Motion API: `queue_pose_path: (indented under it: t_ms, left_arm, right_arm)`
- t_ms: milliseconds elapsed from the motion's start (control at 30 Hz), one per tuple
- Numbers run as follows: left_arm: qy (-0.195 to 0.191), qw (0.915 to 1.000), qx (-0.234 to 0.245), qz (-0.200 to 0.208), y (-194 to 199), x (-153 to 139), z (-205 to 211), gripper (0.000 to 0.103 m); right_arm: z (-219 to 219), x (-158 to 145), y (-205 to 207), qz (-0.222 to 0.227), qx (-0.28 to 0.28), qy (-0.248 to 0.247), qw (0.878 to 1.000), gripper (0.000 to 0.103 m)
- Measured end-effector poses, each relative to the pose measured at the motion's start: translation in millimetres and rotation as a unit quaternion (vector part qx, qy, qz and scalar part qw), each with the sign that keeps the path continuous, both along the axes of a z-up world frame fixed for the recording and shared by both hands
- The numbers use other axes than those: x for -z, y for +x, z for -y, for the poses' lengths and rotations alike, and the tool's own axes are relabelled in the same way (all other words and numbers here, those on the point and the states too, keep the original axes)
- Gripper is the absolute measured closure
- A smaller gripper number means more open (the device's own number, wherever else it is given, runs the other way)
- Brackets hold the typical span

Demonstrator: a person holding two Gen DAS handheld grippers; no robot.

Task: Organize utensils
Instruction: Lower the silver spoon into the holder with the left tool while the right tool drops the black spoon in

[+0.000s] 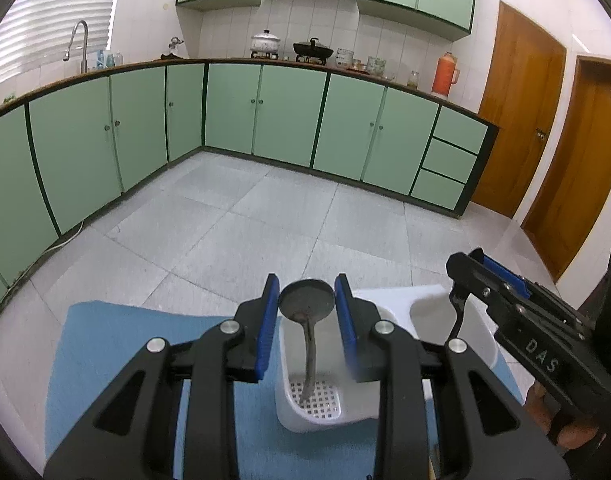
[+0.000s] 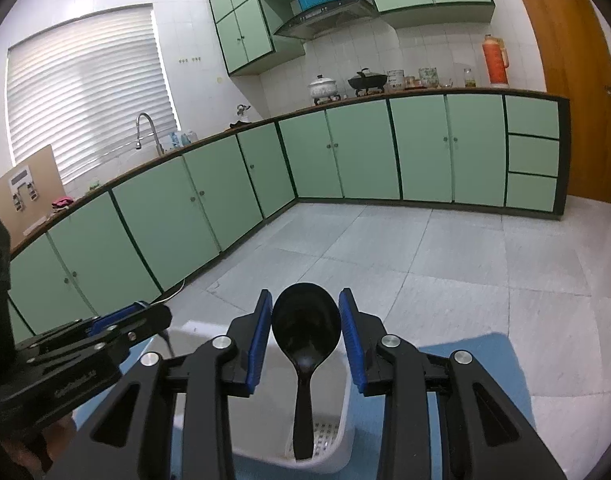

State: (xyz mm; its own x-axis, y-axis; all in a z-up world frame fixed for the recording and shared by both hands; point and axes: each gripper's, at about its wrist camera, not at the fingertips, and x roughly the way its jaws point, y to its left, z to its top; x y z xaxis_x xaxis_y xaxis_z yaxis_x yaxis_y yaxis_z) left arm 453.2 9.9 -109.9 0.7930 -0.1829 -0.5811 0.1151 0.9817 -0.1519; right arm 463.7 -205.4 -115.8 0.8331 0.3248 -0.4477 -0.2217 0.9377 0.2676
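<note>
Both spoons' [image 1: 306, 300] handle tips hide inside caddy [image 1: 325, 412].

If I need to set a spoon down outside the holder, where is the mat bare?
Left of the white holder the blue mat lies bare out to its edge. Over the holder it is crowded: left gripper with metal spoon, right gripper with black spoon.

White letters "DAS" on the black body of the right gripper [image 1: 471, 276], other lettering too blurred
</note>
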Motion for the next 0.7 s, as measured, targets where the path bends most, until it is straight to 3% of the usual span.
queue_pose_path:
  t_ms: [167,267,367,600,700]
  left_arm:
    - [0.003,1.0000,0.000,0.001,-7,-2,-1,0.074]
    - [-0.001,1.0000,-0.004,0.004,-15,-5,-4,0.067]
    - [-0.004,0.9999,-0.007,0.009,-26,-12,-7,0.062]
    - [0.002,0.9994,-0.012,0.031,-77,-29,-18,0.034]
    - [0.000,0.9994,-0.015,0.032,-103,-30,-24,0.023]
  right_arm:
    - [3,6,-8,-0.009,-0.004,0.000,1.000,0.068]
    - [8,4,-19,-0.004,0.001,0.006,1.000,0.055]
    - [11,-2,-29,0.001,0.006,0.008,1.000,0.054]
    - [31,-14,-69,0.005,0.023,0.015,1.000,0.038]
    - [38,-14,-93,0.002,0.031,0.017,0.999,0.024]
